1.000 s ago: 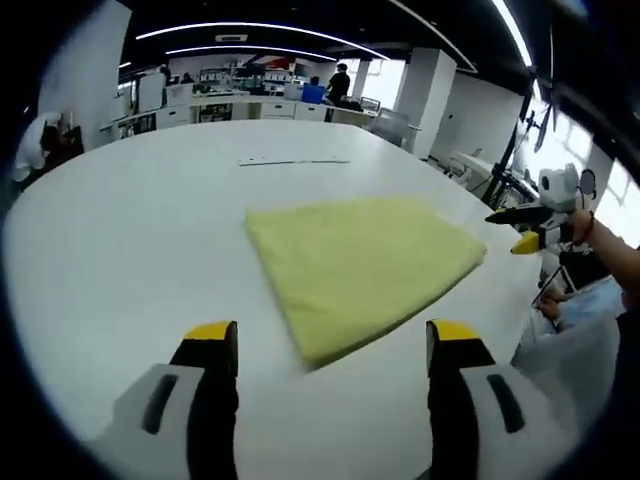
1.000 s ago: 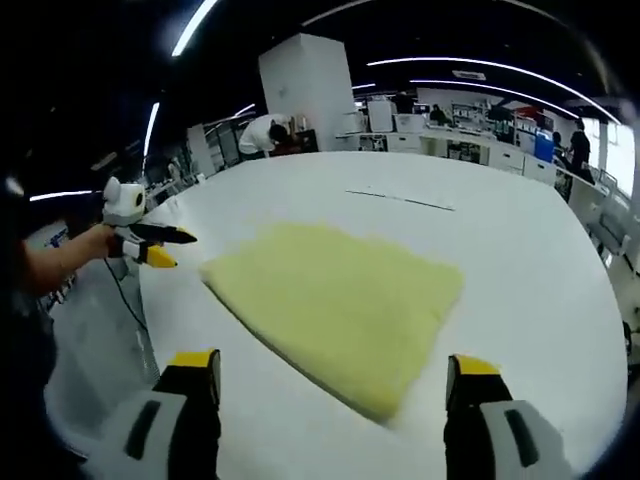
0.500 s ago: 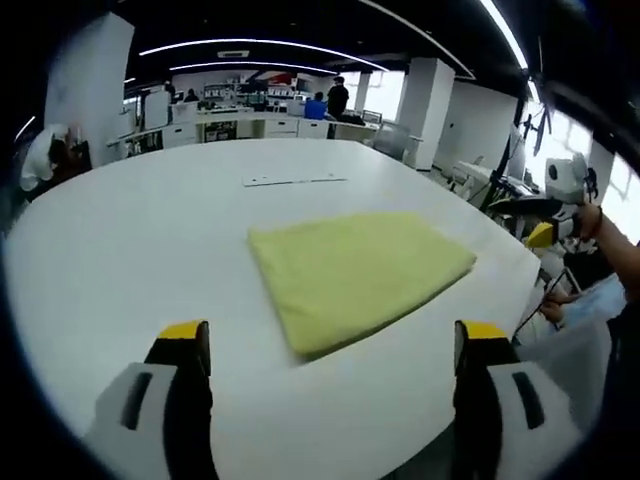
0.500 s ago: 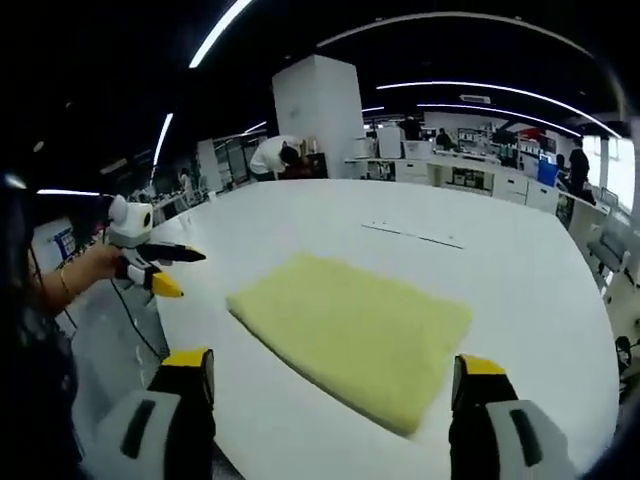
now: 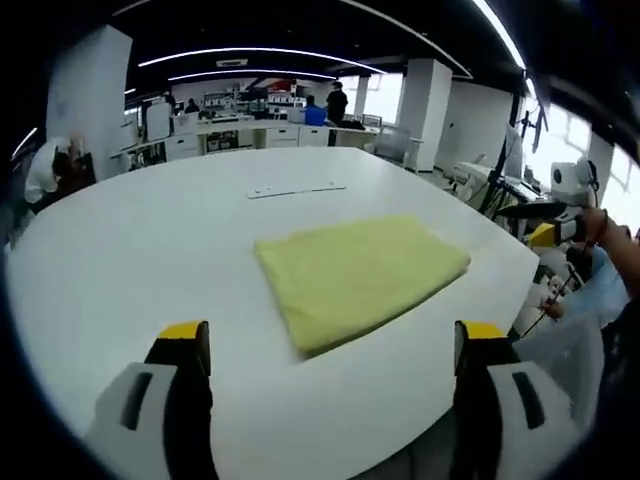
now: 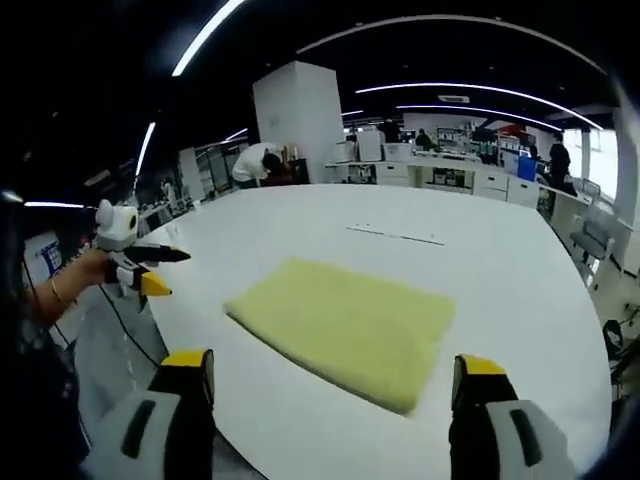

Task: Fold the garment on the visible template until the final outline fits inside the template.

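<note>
A folded yellow garment [image 5: 360,275] lies flat on the white table [image 5: 140,240], its near corner pointing toward me; in the right gripper view the same yellow garment [image 6: 345,328] rests mid-table. My left gripper [image 5: 330,350] is open above the table's near edge, short of the cloth and holding nothing. My right gripper [image 6: 335,385] is open too, back from the cloth's near edge. The left gripper [image 6: 135,268] appears at the left of the right gripper view, held in a hand off the table. The right gripper [image 5: 545,222] shows at the right edge of the left gripper view.
A thin line of marks [image 5: 297,189] lies on the table beyond the cloth; the same marks [image 6: 395,236] appear in the right gripper view. Desks, a white pillar [image 6: 295,125] and people stand far behind. A person's arm [image 5: 610,245] is at the table's right edge.
Both grippers have pulled back from the cloth, and the left one's jaws have spread wider. The garment has stayed flat and still.
</note>
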The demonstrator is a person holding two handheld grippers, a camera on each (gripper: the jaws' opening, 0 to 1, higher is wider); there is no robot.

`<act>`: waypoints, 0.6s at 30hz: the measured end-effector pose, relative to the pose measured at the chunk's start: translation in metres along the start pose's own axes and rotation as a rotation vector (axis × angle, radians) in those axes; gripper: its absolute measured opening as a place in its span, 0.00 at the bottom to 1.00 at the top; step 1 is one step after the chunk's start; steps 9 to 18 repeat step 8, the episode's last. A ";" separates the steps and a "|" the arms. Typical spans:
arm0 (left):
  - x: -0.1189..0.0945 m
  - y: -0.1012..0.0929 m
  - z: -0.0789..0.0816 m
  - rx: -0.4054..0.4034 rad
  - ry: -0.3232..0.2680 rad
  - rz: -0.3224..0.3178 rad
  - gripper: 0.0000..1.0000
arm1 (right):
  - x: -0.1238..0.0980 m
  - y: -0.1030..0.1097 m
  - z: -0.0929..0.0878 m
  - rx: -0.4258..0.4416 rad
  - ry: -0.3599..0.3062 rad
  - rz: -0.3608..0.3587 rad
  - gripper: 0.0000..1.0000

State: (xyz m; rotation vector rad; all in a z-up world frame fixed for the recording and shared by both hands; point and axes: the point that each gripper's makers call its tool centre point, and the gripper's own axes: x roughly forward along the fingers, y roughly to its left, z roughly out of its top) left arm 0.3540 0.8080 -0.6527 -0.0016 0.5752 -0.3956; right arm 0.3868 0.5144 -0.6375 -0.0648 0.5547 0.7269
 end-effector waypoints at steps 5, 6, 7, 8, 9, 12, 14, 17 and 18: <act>-0.006 0.000 -0.005 -0.007 0.002 0.009 0.99 | -0.006 0.002 -0.004 0.034 -0.009 -0.001 1.00; -0.007 -0.001 -0.008 -0.006 0.006 0.008 0.99 | -0.006 0.002 -0.005 0.035 -0.007 -0.004 1.00; -0.007 -0.002 -0.009 -0.003 0.010 0.006 0.99 | -0.007 0.002 -0.006 0.031 -0.006 -0.012 1.00; -0.008 -0.002 -0.011 -0.003 0.013 0.005 0.99 | -0.007 0.002 -0.006 0.029 -0.005 -0.016 1.00; -0.008 -0.002 -0.011 -0.003 0.013 0.005 0.99 | -0.007 0.002 -0.006 0.029 -0.005 -0.016 1.00; -0.008 -0.002 -0.011 -0.003 0.013 0.005 0.99 | -0.007 0.002 -0.006 0.029 -0.005 -0.016 1.00; -0.008 -0.002 -0.011 -0.003 0.013 0.005 0.99 | -0.007 0.002 -0.006 0.029 -0.005 -0.016 1.00; -0.008 -0.002 -0.011 -0.003 0.013 0.005 0.99 | -0.007 0.002 -0.006 0.029 -0.005 -0.016 1.00; -0.008 -0.002 -0.011 -0.003 0.013 0.005 0.99 | -0.007 0.002 -0.006 0.029 -0.005 -0.016 1.00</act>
